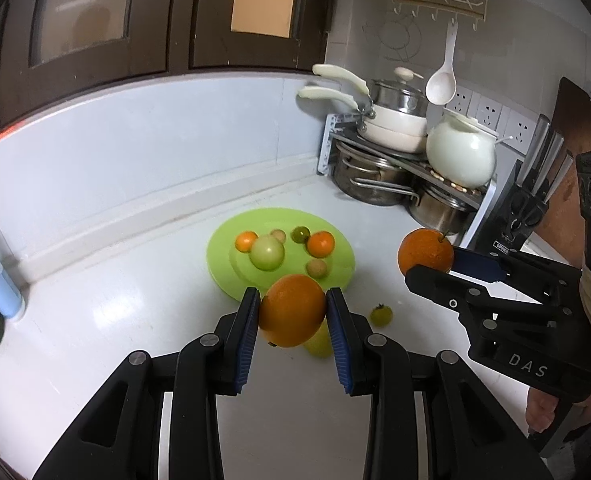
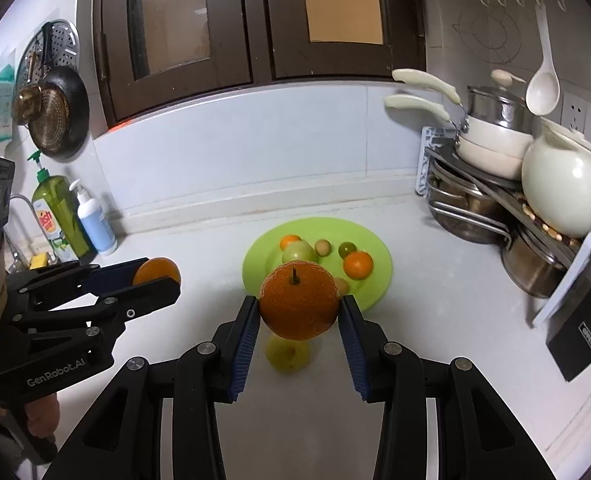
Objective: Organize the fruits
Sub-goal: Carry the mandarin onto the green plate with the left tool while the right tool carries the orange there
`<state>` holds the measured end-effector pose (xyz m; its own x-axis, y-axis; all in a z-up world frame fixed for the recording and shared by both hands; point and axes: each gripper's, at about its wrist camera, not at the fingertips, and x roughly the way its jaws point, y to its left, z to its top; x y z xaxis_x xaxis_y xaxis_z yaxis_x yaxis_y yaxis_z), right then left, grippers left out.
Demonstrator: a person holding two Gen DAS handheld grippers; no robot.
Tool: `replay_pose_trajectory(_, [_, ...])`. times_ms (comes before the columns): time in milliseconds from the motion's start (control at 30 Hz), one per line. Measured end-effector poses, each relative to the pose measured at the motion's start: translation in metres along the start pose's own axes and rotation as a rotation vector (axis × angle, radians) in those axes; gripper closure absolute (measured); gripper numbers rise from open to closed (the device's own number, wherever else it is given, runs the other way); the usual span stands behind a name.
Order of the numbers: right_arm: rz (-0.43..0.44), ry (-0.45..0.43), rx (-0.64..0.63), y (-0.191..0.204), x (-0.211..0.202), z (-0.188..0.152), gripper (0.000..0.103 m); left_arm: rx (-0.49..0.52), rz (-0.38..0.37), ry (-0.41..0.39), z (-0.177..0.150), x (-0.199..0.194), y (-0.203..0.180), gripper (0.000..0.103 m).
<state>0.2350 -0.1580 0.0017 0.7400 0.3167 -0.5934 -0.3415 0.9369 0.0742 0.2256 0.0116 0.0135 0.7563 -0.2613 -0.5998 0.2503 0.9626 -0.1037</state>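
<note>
2 large oranges (image 1: 292, 311) (image 1: 425, 250); 6 small fruits on 1 green plate (image 1: 223, 248): 2 mandarins (image 1: 320, 243), 1 green apple (image 1: 267, 253), 2 tan fruits (image 1: 316, 268), 1 dark green fruit (image 1: 300, 234); 2 yellow fruits (image 1: 381, 315) on the desk (image 1: 115, 320).

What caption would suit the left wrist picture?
Left gripper holds an orange above the white counter; right gripper holds another beside a green plate of fruit.
</note>
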Motion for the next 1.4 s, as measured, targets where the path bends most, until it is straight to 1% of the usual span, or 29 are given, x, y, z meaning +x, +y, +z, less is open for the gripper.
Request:
replay_pose_trajectory(267, [-0.002,-0.015,-0.011,0.010,0.011,0.017,0.062,0.011,0.006,-0.033,0.017,-0.001,0.015,0.069])
replay_pose_trajectory(500, [-0.019,-0.016,-0.019,0.013,0.023,0.032,0.062,0.025,0.006,-0.039,0.028,0.011,0.024,0.069])
replay_pose_trajectory(733, [-0.018,0.000,-0.022,0.008,0.044,0.044,0.062,0.030,0.009,-0.031,0.039,0.031,0.032,0.069])
replay_pose_trajectory(1067, [-0.008,0.046,-0.027,-0.009,0.087,0.055,0.062,0.026,0.030,0.006,0.052,0.072,0.045,0.069])
replay_pose_trajectory(1400, [0.003,0.112,-0.026,-0.026,0.140,0.059,0.062,0.014,0.053,0.070,0.054,0.120,0.057,0.069])
